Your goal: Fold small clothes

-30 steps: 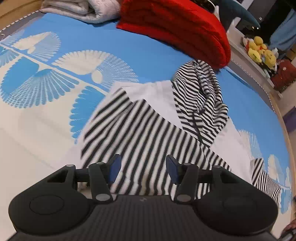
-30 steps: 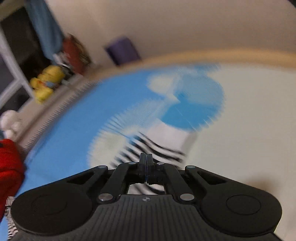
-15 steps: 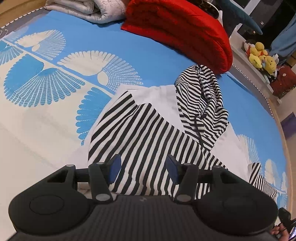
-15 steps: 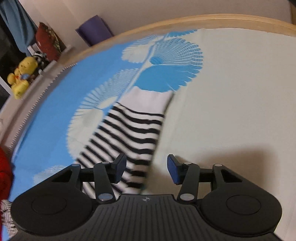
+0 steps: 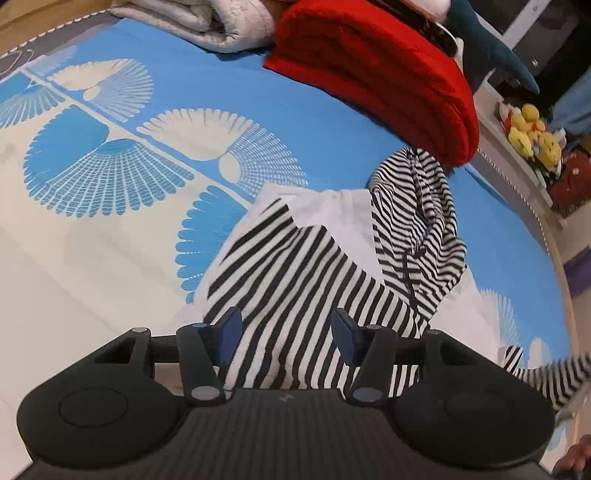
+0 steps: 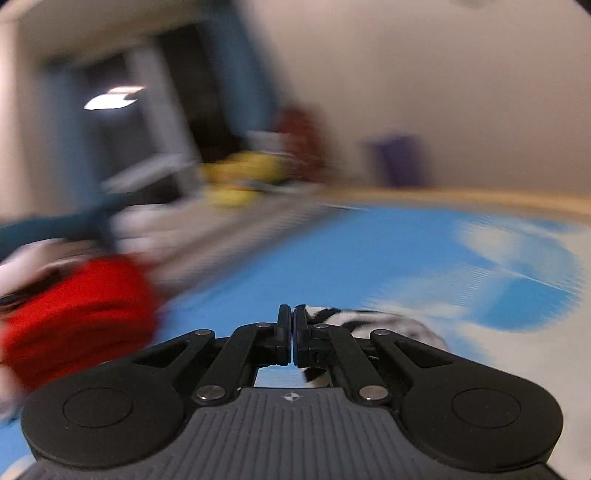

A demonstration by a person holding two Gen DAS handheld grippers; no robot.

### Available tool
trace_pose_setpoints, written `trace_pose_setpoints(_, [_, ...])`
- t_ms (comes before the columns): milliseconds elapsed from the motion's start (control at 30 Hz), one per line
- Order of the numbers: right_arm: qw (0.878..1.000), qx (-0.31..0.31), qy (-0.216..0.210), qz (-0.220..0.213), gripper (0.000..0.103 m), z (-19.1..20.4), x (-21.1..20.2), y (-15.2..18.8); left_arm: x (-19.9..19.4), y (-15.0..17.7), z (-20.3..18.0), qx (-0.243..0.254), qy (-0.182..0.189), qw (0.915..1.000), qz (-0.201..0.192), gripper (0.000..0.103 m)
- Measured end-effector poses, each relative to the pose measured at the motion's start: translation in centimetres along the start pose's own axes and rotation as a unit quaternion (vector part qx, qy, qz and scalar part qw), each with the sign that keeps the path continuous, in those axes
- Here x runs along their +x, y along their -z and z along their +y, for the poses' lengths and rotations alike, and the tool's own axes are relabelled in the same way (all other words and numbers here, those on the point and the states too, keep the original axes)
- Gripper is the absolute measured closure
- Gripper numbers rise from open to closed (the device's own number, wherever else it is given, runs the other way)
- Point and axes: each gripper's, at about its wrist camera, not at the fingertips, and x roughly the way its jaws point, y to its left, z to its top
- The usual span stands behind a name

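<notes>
A small black-and-white striped hooded top [image 5: 306, 280] lies spread on the blue and white bed cover [image 5: 110, 229], its hood [image 5: 417, 221] toward the red blanket. My left gripper [image 5: 286, 332] is open and hovers over the folded striped sleeve. The other sleeve [image 5: 550, 373] is lifted at the right edge of the left wrist view. My right gripper [image 6: 293, 332] is shut on that striped sleeve [image 6: 369, 321], which hangs beside its right finger. The right wrist view is heavily blurred.
A folded red blanket [image 5: 376, 74] and a grey-white quilt [image 5: 207, 22] lie at the far side of the bed. Yellow plush toys [image 5: 532, 129] sit on a shelf to the right. The wooden bed frame [image 6: 461, 195] runs along the far edge.
My right gripper has shut on the striped sleeve and swung up and left with it. The left gripper has stayed open over the garment, shifting slightly.
</notes>
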Motion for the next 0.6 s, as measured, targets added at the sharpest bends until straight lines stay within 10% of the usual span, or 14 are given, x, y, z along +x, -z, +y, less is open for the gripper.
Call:
trace_pose_setpoints(67, [0.984,-0.098,-0.130,0.067,0.103,6.4,-0.1,2.5,-0.3,-0.3,0.3,-0.005,0.003,1.0000,-0.002,0.044])
trace_pose_setpoints(133, [0.940,-0.157,-0.238,0.186,0.101,11.4,0.0,6.3,-0.5,-0.5,0.7,-0.015,0.006,0.9999,-0.002,0.044])
trace_pose_setpoints(267, [0.902,-0.117,-0.254,0.328,0.083,14.3,-0.5,10.2,-0.8,-0.9,1.3,-0.033,0.011,0.9994,-0.003,0.044])
trace_pose_setpoints(600, [0.942,-0.085,-0.055,0.319,0.039,10.9,-0.2,11.2,0.6,0.3,-0.3,-0.022,0.021,0.9994,0.015,0.044])
